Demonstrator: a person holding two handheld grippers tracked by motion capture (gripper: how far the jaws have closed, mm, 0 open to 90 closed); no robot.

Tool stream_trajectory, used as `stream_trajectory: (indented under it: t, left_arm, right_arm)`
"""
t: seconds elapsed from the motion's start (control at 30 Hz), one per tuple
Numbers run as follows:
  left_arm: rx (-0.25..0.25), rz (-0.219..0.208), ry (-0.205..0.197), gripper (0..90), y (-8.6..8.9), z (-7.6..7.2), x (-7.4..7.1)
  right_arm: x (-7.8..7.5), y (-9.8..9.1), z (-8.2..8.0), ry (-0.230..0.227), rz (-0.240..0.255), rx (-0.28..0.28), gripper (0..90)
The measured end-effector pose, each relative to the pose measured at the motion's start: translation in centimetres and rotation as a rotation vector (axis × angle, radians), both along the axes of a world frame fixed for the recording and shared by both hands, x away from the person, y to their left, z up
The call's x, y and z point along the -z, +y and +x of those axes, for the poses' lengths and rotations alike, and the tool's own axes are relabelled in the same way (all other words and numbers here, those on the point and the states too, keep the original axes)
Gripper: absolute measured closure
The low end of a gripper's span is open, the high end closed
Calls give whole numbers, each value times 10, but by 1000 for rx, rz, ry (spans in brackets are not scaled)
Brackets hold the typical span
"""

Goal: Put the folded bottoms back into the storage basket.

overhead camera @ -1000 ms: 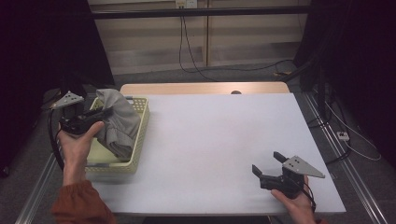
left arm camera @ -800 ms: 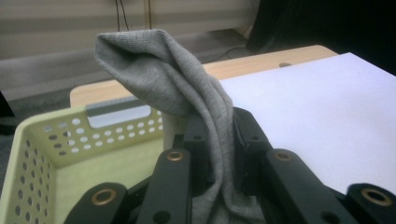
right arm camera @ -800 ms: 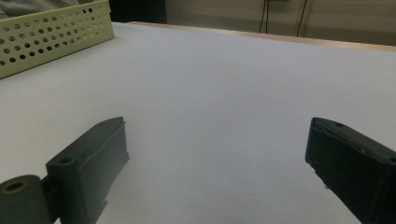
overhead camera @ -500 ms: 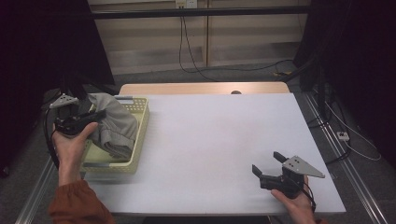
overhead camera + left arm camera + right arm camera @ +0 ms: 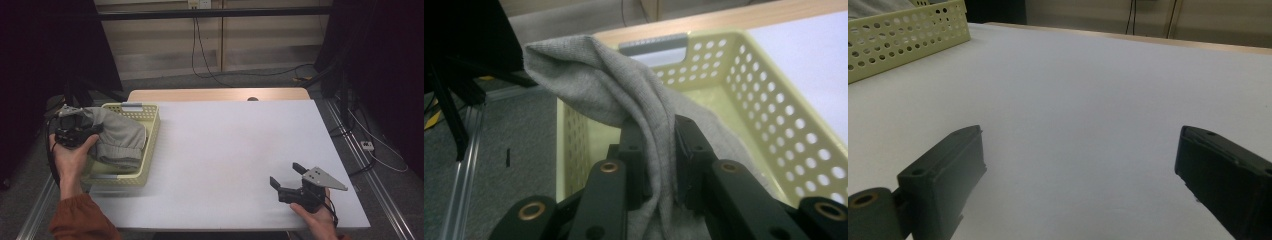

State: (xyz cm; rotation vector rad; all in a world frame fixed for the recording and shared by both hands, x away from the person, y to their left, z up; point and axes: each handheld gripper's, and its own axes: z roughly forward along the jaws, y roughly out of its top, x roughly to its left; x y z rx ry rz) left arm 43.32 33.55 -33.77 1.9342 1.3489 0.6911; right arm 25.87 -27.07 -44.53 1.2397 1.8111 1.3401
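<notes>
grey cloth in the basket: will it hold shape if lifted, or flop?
Likely floppy: the grey cloth bunches into folds between the left gripper jaws and drapes over the yellow basket rim. Its knit looks grippy, probably not slippery. Probably light.

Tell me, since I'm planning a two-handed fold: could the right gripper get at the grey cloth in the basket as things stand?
Probably yes: bare table lies between the open right gripper and the basket, though the left gripper already pinches the grey cloth.

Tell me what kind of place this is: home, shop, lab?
Probably a lab or recording setup, not a home. A bare white table with metal frame rails, black curtains at both sides, loose cables on the floor behind, and hand-held grippers: the left gripper clamps a grey cloth in a yellow basket.
</notes>
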Motion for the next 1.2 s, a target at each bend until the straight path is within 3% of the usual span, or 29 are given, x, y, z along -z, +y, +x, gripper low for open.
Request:
stream_trajectory:
  t: [0.67, 0.8, 1.03, 1.13, 1.2]
  left_arm:
    - [5, 5, 50, 754, -13, 15, 20]
    - [25, -16, 54, 754, -16, 18, 23]
    - [18, 5, 73, 753, -19, 21, 27]
    - [-19, 58, 106, 753, -20, 23, 31]
    - [-19, 47, 120, 752, -18, 25, 35]
  right_arm:
    - [0, 0, 0, 1, -2, 0, 55]
    - [0, 0, 0, 1, -2, 0, 55]
    - [0, 0, 0, 0, -2, 0, 55]
    - [0, 0, 0, 0, -3, -1, 55]
    - [0, 0, 0, -1, -2, -1, 55]
